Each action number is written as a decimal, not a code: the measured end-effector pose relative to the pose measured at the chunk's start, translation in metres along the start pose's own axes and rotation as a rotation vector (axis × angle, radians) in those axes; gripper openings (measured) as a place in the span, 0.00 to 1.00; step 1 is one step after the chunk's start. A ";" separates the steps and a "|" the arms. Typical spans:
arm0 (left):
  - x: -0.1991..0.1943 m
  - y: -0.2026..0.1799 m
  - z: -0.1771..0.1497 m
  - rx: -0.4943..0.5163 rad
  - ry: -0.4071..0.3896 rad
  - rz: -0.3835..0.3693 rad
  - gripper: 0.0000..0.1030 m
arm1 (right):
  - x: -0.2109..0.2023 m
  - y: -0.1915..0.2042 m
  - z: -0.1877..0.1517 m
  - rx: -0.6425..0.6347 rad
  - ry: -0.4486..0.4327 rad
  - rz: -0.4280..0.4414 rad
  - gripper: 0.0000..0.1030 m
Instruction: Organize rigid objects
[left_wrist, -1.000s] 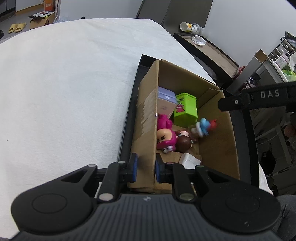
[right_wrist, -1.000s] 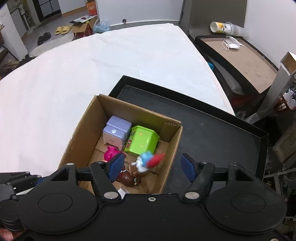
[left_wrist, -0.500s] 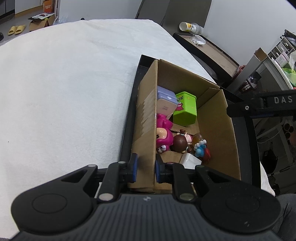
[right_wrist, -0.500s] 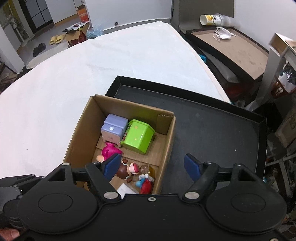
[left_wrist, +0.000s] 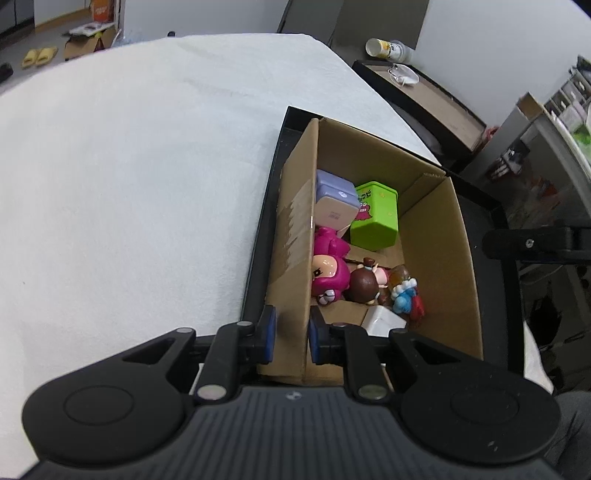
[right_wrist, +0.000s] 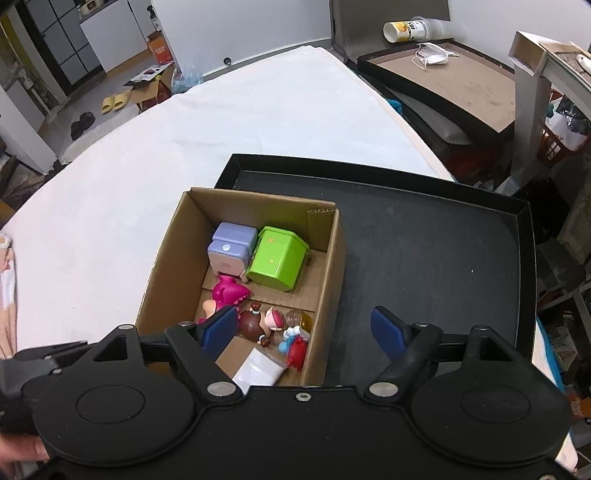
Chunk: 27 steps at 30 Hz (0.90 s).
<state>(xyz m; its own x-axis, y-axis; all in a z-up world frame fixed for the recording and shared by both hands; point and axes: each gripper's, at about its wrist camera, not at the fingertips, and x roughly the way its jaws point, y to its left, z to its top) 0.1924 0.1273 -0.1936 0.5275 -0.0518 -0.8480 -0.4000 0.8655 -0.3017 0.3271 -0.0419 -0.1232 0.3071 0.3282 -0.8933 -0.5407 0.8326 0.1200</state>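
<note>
At lower centre of the left view, the box (left_wrist: 291, 236) wall is clamped by the left hand-held gripper (left_wrist: 290, 334). In the right view, toys (right_wrist: 258, 321) are seen inside the box at centre, on the black tray (right_wrist: 424, 258); the right hand-held gripper (right_wrist: 304, 332) is held wide apart above it.

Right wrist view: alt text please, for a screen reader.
The open right gripper hovers over a cardboard box standing in a black tray on a white table. Inside lie a green tin, a lilac box and small toy figures.
</note>
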 end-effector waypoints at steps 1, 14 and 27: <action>-0.001 0.000 0.000 -0.003 0.000 0.000 0.16 | -0.002 -0.002 -0.001 0.011 -0.005 0.006 0.77; -0.037 -0.006 0.015 0.004 0.009 0.032 0.20 | -0.035 -0.025 -0.021 0.100 -0.074 0.027 0.81; -0.079 -0.032 0.017 0.069 -0.039 0.054 0.51 | -0.075 -0.045 -0.047 0.200 -0.175 0.005 0.94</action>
<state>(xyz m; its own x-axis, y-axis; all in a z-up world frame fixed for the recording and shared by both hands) 0.1761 0.1118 -0.1095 0.5355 0.0143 -0.8444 -0.3768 0.8988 -0.2238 0.2919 -0.1247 -0.0821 0.4454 0.3899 -0.8060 -0.3819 0.8969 0.2228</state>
